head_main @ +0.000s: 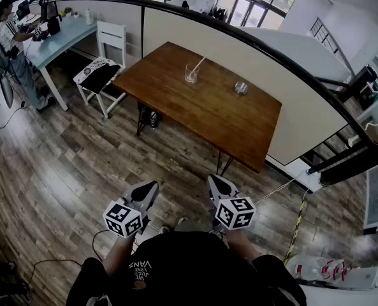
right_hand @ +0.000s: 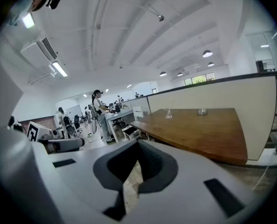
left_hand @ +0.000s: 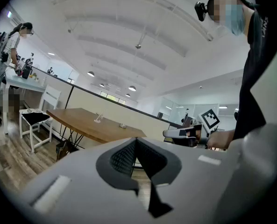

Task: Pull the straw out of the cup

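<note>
A clear cup with a pale straw leaning out of it stands near the far side of a brown wooden table. The cup and the cup show small and far off in both gripper views. My left gripper and right gripper are held close to my body, well short of the table, over the wood floor. Both are shut with nothing between the jaws.
A small metal dish sits on the table right of the cup. A white chair stands at the table's left end. A person works at a pale desk far left. A curved railing runs behind the table.
</note>
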`<action>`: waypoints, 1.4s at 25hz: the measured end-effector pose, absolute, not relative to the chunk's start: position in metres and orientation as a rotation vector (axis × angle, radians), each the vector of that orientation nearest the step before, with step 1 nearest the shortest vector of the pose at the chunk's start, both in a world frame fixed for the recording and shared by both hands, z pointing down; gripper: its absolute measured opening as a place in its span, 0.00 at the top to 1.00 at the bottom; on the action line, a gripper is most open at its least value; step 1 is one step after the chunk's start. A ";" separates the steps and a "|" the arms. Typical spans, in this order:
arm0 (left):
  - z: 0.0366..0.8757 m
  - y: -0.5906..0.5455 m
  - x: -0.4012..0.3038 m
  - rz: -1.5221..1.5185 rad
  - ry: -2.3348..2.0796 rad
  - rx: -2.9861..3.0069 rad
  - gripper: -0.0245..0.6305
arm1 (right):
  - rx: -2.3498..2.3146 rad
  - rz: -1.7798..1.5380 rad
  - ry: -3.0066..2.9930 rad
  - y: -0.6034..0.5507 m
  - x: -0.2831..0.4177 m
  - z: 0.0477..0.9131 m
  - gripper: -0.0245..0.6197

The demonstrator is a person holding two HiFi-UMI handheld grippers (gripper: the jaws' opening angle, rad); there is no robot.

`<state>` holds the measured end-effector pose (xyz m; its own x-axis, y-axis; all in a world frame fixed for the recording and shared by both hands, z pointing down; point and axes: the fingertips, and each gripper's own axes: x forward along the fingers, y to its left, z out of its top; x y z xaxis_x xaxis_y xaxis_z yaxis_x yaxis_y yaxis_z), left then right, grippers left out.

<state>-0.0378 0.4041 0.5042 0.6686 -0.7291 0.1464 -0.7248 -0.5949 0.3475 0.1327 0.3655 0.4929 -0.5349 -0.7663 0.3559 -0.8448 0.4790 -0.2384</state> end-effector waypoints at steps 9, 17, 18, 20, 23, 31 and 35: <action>0.502 0.400 -0.024 -0.037 -1.145 2.537 0.72 | 1.452 0.645 -2.584 0.358 0.138 0.488 0.71; 0.513 0.367 -0.021 -0.013 -1.151 2.504 0.71 | 1.436 0.684 -2.560 0.324 0.146 0.502 0.70; 0.515 0.361 -0.021 -0.012 -1.156 2.495 0.71 | 1.429 0.690 -2.561 0.317 0.146 0.505 0.70; 0.518 0.349 -0.020 -0.009 -1.161 2.478 0.71 | 1.414 0.702 -2.562 0.304 0.146 0.508 0.70; 0.517 0.326 -0.016 -0.002 -1.169 2.473 0.71 | 1.387 0.711 -2.572 0.279 0.147 0.508 0.70; 0.504 0.254 -0.007 -0.003 -1.245 2.444 0.71 | 1.321 0.735 -2.595 0.200 0.158 0.502 0.70; 0.508 0.222 -0.004 -0.006 -1.296 2.424 0.71 | 1.270 0.747 -2.615 0.163 0.159 0.510 0.70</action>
